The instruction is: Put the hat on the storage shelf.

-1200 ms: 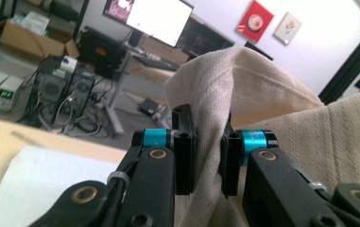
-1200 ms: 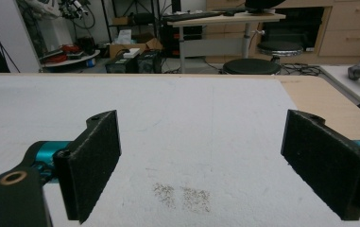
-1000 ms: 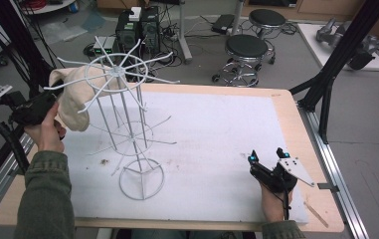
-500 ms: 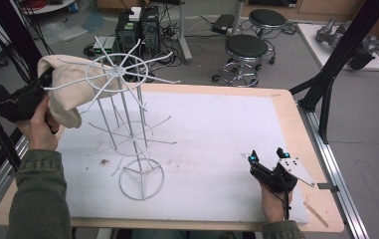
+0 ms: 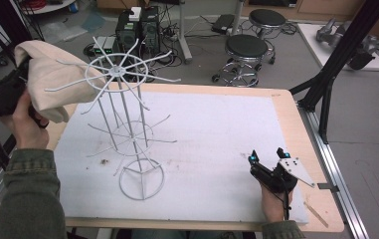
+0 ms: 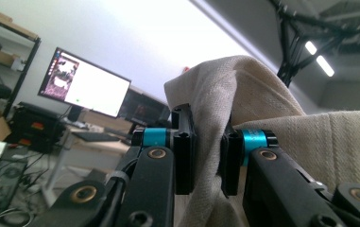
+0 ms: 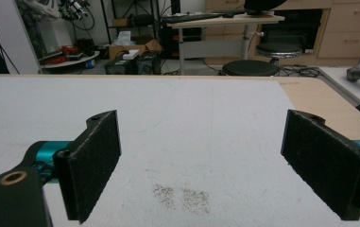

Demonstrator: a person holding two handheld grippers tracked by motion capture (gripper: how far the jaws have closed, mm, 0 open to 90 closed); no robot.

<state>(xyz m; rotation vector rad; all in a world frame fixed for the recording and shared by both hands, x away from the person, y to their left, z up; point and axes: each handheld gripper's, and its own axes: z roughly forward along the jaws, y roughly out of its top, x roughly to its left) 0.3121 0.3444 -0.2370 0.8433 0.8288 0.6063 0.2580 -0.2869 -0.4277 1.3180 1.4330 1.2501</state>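
White mat (image 5: 217,129) right of wire rack (image 5: 122,124) open; we see left gripper (image 6: 206,161) clamping beige cloth (image 5: 47,79), right gripper (image 5: 269,162) wide, empty.

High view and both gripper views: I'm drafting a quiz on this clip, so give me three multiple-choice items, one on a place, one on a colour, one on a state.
1. Where is the beige cloth?
A. flat on the white mat
B. held up beside the wire rack's top ring
C. on a stool

2. What colour is the wire rack?
A. white
B. black
C. red

3. How is the right gripper?
A. shut on the cloth
B. open, low over the mat
C. shut on the rack

Key: B, the left gripper pinches the beige cloth at the ring; A, the wire rack is white; B, the right gripper has its jaws wide apart over the white mat.
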